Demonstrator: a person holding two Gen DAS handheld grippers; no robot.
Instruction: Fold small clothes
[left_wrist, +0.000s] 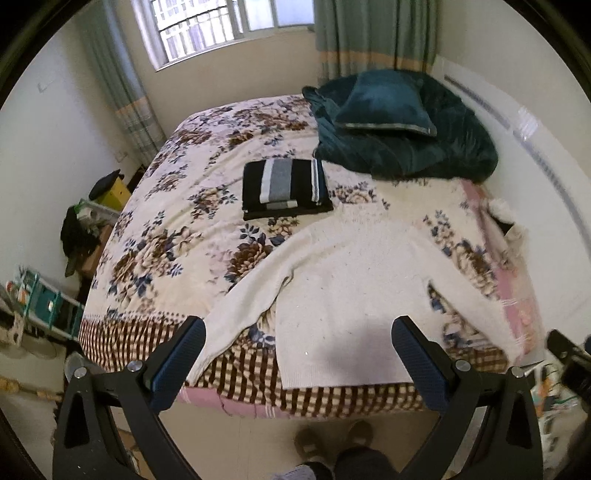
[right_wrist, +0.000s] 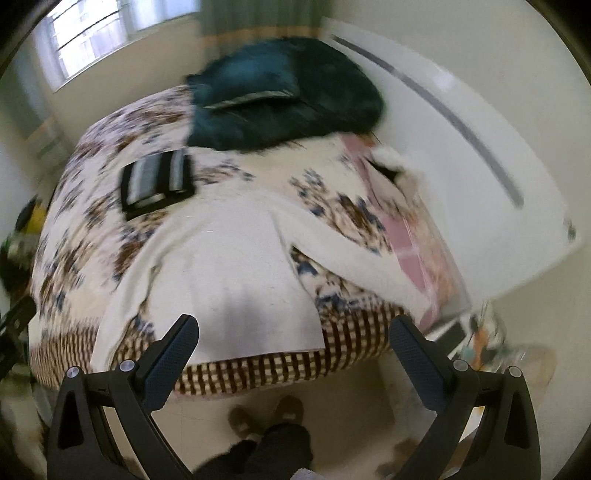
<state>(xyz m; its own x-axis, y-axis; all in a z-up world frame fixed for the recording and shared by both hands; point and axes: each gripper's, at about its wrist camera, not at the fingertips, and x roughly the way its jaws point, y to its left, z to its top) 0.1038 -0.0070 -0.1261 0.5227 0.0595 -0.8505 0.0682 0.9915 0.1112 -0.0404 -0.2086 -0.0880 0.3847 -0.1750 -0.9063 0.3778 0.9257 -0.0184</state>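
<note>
A cream long-sleeved sweater (left_wrist: 347, 291) lies spread flat on the floral bedspread (left_wrist: 177, 206), hem at the near bed edge, sleeves out to both sides. It also shows in the right wrist view (right_wrist: 236, 273). A folded black garment with grey and white stripes (left_wrist: 284, 188) lies farther back on the bed, also in the right wrist view (right_wrist: 157, 184). My left gripper (left_wrist: 297, 332) is open and empty, held above the hem. My right gripper (right_wrist: 293, 334) is open and empty, above the near bed edge by the hem's right corner.
A dark teal blanket with a pillow (left_wrist: 399, 122) is heaped at the back right of the bed. A white wall (right_wrist: 480, 147) runs along the right side. Clutter and a yellow box (left_wrist: 110, 192) stand on the floor at the left. The person's feet (left_wrist: 332, 443) are below the bed edge.
</note>
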